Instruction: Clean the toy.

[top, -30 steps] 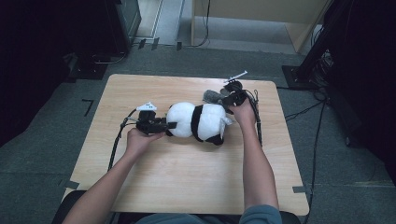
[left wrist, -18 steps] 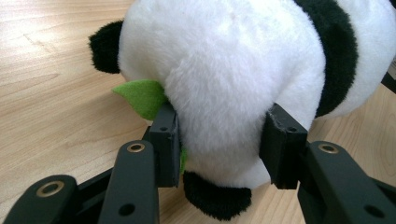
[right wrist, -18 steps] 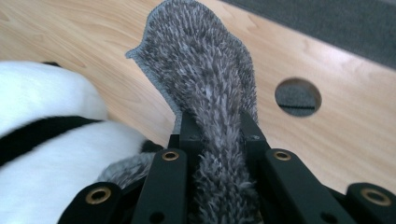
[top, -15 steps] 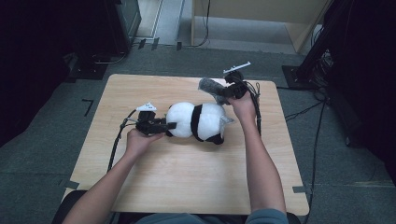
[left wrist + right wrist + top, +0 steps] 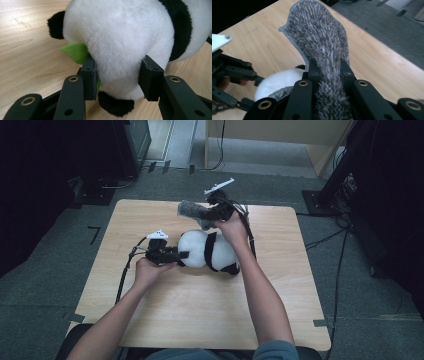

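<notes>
Since the earlier frame, right gripper has risen toward the table's far side, jaws clamped on grey cloth. Left gripper stays put, jaws squeezing the panda at its left end. Panda lies mid-table, just near of the lifted cloth.

right tool raised, grey fabric lifted off panda

High view looks down on the whole wooden surface; both gripper views sit close, sharing the plush panda.
</notes>
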Action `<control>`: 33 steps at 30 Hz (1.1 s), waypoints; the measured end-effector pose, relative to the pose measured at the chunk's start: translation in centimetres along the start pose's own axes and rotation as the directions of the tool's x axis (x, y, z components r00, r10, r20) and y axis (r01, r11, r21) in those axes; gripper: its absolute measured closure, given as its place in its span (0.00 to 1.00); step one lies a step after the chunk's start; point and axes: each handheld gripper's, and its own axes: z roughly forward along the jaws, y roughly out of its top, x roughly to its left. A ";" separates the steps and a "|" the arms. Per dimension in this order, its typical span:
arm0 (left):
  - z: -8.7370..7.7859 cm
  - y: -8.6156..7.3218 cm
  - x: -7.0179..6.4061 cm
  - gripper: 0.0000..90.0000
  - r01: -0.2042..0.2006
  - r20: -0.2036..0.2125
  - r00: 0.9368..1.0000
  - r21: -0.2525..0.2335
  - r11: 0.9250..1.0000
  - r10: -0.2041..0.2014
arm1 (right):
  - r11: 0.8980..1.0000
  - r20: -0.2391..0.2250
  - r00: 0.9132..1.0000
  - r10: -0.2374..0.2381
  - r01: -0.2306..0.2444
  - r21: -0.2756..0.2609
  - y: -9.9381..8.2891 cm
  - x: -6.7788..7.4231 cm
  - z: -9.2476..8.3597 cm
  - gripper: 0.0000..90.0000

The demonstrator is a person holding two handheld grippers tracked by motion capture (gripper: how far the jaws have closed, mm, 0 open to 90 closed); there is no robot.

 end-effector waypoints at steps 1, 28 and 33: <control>0.0 0.0 0.0 0.62 0.000 0.000 1.000 0.001 1.000 0.000 | 1.000 -0.007 1.000 -0.007 0.007 0.010 0.0 0.3 0.5 0.87; 0.0 0.1 -0.2 0.62 0.025 0.000 1.000 0.009 1.000 -0.025 | 0.986 0.118 0.987 0.112 -0.125 0.107 -5.7 -6.7 -0.5 0.86; 0.0 0.1 -0.1 0.62 0.029 0.007 1.000 0.009 1.000 -0.029 | 0.977 0.156 0.971 0.180 -0.195 0.085 -7.9 -8.5 -1.2 0.86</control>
